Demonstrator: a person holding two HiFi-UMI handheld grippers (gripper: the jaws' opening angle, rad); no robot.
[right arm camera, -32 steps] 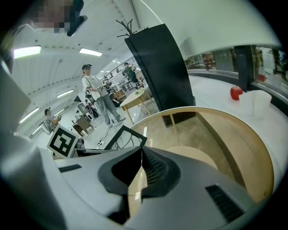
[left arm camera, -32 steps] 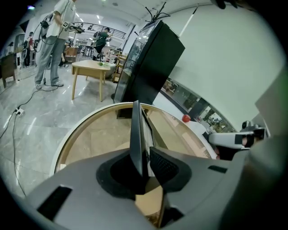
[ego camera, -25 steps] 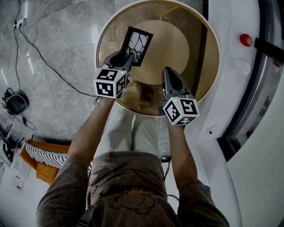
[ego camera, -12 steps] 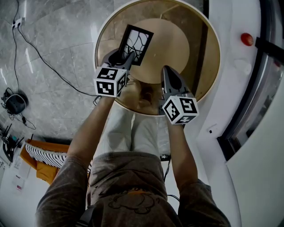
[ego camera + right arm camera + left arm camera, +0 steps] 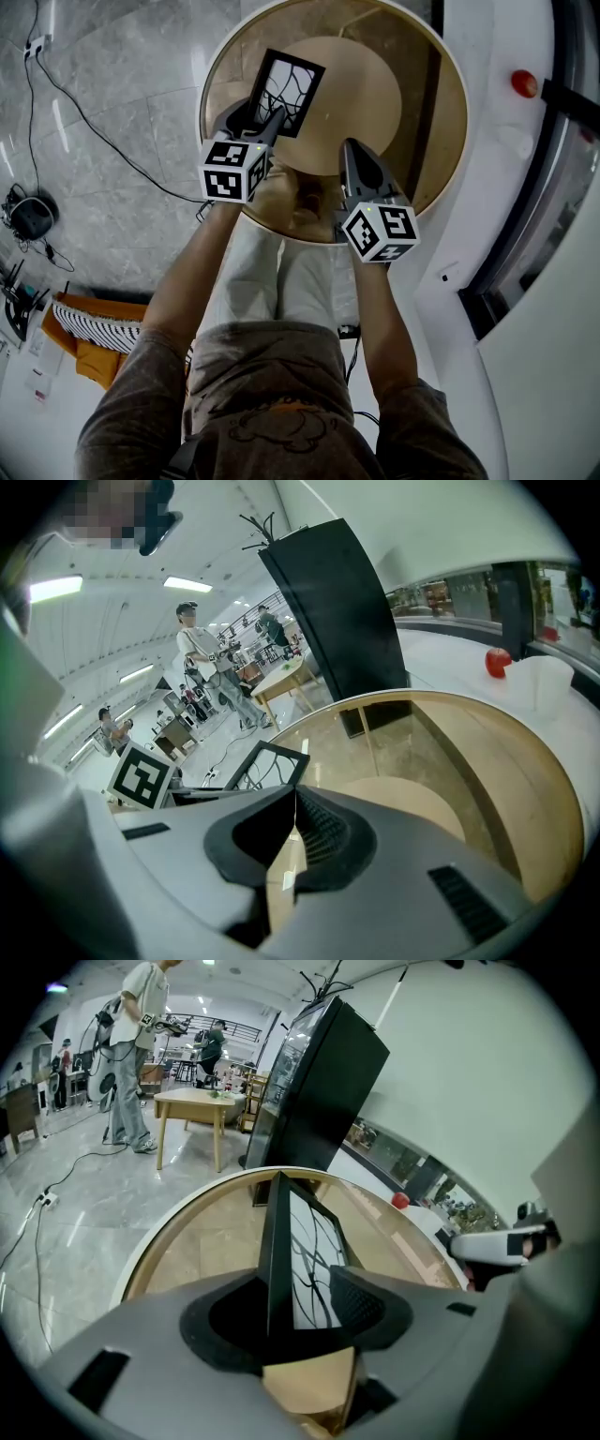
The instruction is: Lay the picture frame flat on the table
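Note:
A black picture frame [image 5: 289,86] with a branch-pattern picture lies on the left part of the round glass table [image 5: 441,141]. My left gripper [image 5: 263,119] has its jaws on either side of the frame's near edge. They have just been opening, and the pads stand off the frame. In the left gripper view the frame [image 5: 305,1260] runs edge-on between the jaws of the left gripper [image 5: 293,1281]. My right gripper [image 5: 350,150] hovers over the table's near middle, shut and empty. In the right gripper view the frame [image 5: 272,761] lies left of the right gripper [image 5: 295,797].
A red ball [image 5: 523,82] sits on the white curved counter to the right of the table. A tall black cabinet [image 5: 319,1082] stands behind the table. Cables [image 5: 94,122] run over the marble floor on the left. People stand by a wooden table [image 5: 192,1105] far off.
The left jaws have spread apart around the frame's near edge. The frame and the right gripper have stayed where they were.

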